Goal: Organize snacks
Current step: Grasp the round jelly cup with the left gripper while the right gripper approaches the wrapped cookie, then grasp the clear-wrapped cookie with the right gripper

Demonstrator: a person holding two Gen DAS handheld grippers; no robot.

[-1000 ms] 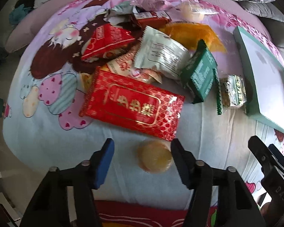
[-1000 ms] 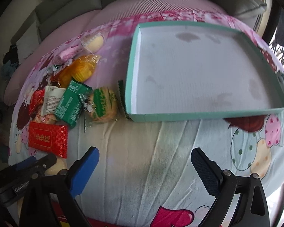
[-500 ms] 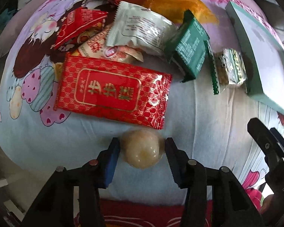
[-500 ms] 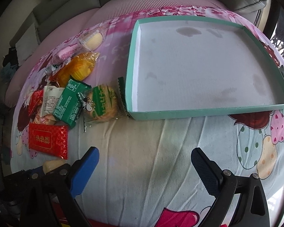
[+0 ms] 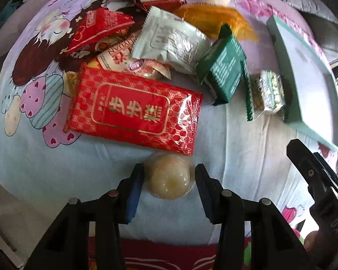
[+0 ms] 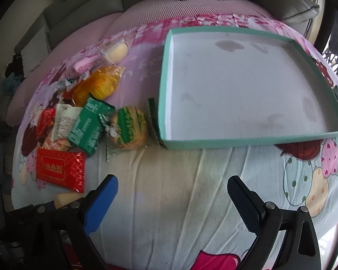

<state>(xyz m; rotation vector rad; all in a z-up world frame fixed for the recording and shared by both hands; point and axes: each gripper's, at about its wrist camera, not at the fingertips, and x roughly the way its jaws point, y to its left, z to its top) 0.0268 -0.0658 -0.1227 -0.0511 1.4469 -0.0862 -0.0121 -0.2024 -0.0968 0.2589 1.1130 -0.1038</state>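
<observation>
Beside the red packet (image 5: 133, 110) on the sheet (image 5: 33, 168), pinching the round pastry (image 5: 169, 183) with the left gripper (image 5: 169, 180), jaws just closed onto it. Right gripper (image 6: 172, 202) idle, jaws wide, nothing between. Teal tray (image 6: 247, 142) bare; whole snack pile (image 6: 87, 121) left to move.

The round wrapped snack (image 5: 170, 181) lies on the cloth-covered surface (image 5: 236, 157) between the 2 fingers (image 5: 134, 189) of the left gripper (image 5: 169, 186), with the flat foil packet (image 5: 135, 109) directly ahead of it. Beyond the packet the snack pile (image 5: 169, 40) extends forward, and the shallow tray (image 6: 166, 85) lies to its right. The right gripper (image 6: 172, 204) is to the right of the left one, with bare cloth between its fingers and the tray ahead.
</observation>
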